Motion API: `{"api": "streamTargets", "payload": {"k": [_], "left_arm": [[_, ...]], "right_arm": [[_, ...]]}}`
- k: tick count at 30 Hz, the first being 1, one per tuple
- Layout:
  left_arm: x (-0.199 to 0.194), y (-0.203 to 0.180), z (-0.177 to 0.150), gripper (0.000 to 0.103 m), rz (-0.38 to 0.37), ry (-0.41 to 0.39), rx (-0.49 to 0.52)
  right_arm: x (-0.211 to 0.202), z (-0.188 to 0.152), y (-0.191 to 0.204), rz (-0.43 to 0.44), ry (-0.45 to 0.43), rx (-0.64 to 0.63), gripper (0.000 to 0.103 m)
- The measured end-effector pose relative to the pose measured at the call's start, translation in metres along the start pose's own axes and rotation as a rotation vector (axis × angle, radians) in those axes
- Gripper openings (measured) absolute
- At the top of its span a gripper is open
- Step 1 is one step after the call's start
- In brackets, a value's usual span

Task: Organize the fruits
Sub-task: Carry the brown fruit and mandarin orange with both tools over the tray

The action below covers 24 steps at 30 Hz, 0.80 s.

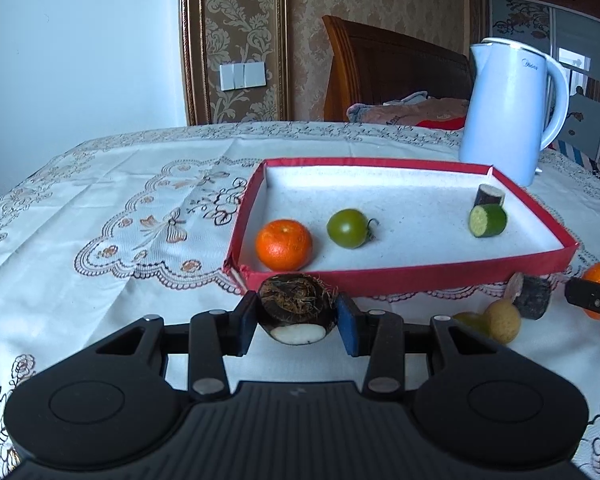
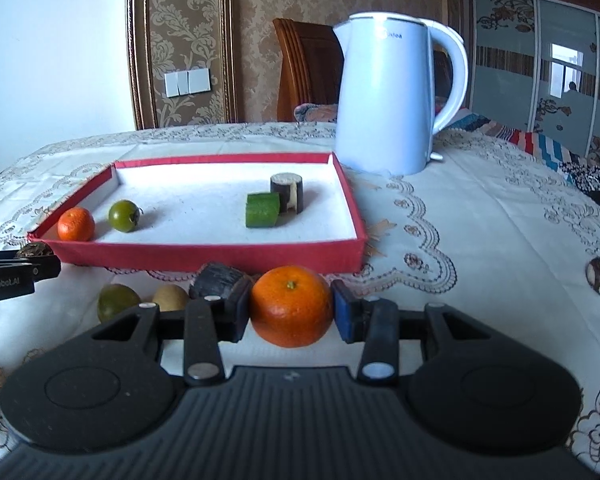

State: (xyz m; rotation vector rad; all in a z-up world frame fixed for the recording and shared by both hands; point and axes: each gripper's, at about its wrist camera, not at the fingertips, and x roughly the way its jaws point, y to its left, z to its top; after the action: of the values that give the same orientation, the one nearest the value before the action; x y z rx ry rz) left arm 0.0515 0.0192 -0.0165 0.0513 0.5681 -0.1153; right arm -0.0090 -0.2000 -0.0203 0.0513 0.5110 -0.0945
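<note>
**Fruit gripped on both sides, red tray part filled**

Taro root (image 1: pixel 296 308), brown and hairy with a white cut face, sits clamped between the pads of the left gripper (image 1: pixel 297 322), just in front of the near wall of the red tray (image 1: pixel 420 276). The right gripper (image 2: pixel 291 312) is closed on an orange (image 2: pixel 291 306), also just short of the tray.

Inside the tray lie a second orange (image 1: pixel 284 245), a green tomato (image 1: pixel 349 228), a cucumber piece (image 1: pixel 488 220) and a dark cut stem piece (image 1: pixel 489 195) just behind it.

On the table's lace cloth (image 1: pixel 100 208), between the grippers, rest a green fruit (image 2: pixel 118 301), a tan round fruit (image 2: pixel 171 297) and another dark stem piece (image 2: pixel 218 285). A white kettle (image 2: pixel 388 96) stands behind the tray.
</note>
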Motion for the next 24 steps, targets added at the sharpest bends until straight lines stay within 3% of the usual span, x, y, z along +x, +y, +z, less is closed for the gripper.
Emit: {"api": "streamTargets", "payload": {"k": [9,24], "left_arm": [[-0.011,-0.012,0.013,0.041,-0.009,-0.042,0.009],[0.01,-0.032,0.033,0.041,0.001,-0.057,0.025]], "right_arm": [[-0.006,0.013,0.006,0.001,-0.037,-0.022,0.04],[0.011,0.037,0.007,-0.017,-0.068,-0.033,0.04]]}}
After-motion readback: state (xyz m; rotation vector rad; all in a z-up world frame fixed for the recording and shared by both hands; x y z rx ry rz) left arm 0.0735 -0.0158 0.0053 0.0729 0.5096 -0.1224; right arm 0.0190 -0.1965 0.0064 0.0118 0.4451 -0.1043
